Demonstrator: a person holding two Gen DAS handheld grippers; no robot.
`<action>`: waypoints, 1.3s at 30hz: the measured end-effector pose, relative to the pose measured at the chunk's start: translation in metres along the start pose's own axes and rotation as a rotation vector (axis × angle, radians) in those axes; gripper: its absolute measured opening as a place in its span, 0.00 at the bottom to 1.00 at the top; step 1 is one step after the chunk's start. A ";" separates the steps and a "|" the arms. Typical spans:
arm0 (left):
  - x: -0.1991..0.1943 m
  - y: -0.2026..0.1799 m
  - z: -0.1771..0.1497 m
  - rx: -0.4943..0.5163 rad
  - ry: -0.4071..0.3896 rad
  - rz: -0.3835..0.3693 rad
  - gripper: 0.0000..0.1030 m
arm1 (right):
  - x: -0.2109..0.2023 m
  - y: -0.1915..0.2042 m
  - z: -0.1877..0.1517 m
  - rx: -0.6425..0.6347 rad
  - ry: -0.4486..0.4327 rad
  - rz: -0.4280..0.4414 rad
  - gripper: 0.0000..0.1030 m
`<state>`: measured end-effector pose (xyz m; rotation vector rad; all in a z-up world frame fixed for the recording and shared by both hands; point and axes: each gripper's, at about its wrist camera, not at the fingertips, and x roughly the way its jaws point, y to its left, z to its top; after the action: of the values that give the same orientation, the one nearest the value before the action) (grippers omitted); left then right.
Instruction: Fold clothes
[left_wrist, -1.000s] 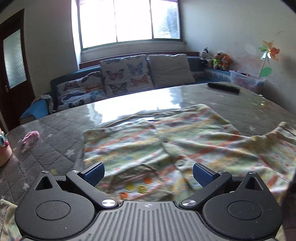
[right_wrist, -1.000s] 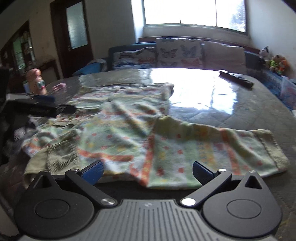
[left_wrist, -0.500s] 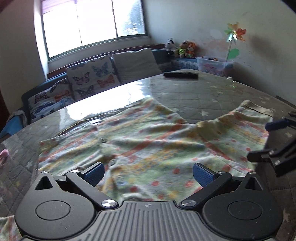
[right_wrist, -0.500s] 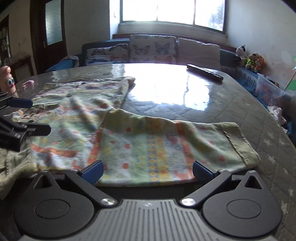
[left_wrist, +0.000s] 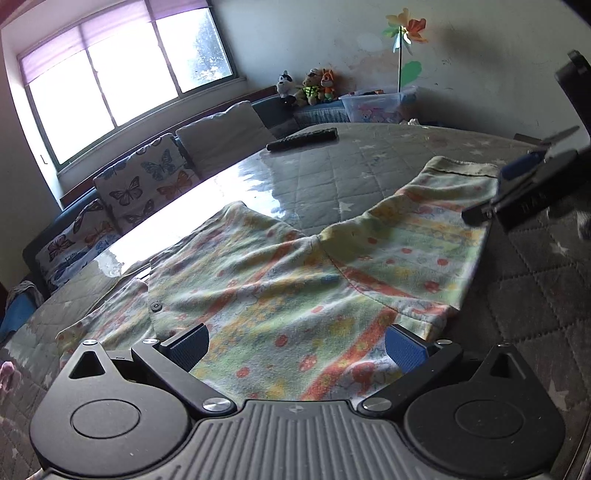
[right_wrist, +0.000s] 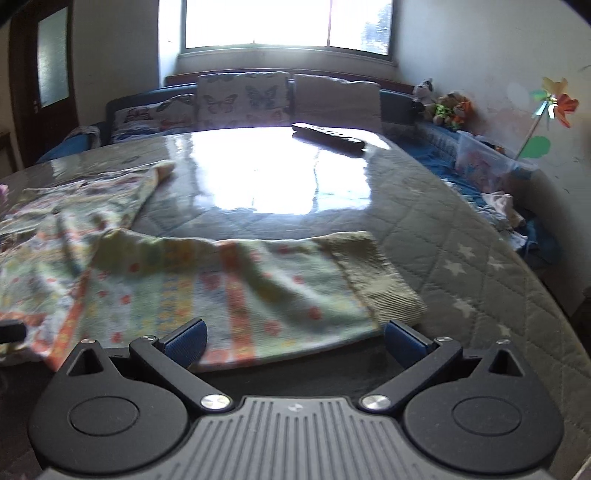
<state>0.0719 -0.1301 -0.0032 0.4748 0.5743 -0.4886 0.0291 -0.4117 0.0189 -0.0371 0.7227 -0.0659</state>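
Swinging further right than a second ago, the left tool (left_wrist: 295, 341) now faces the patterned garment's (left_wrist: 295, 280) sleeve (right_wrist: 280, 284), spread flat on the quilted desk (right_wrist: 461, 258). Both tools stay spread wide and empty; the right tool (right_wrist: 293, 338) has closed in on the cuff.

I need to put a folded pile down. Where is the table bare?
Bare: the glossy stretch between the garment and the remote, and the quilted table right of the sleeve cuff. Crowded: the left side, under the spread garment.
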 end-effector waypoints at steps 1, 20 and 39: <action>0.001 -0.001 -0.001 0.002 0.005 0.000 1.00 | 0.002 -0.004 0.001 0.003 -0.001 -0.018 1.00; -0.001 0.007 0.004 -0.038 0.011 0.029 1.00 | 0.009 -0.044 0.006 0.200 -0.030 -0.075 0.44; 0.007 -0.020 0.007 0.084 0.005 0.025 1.00 | -0.055 -0.038 0.052 0.209 -0.223 0.051 0.08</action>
<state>0.0686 -0.1521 -0.0077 0.5627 0.5541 -0.4892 0.0204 -0.4451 0.0959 0.1716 0.4904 -0.0864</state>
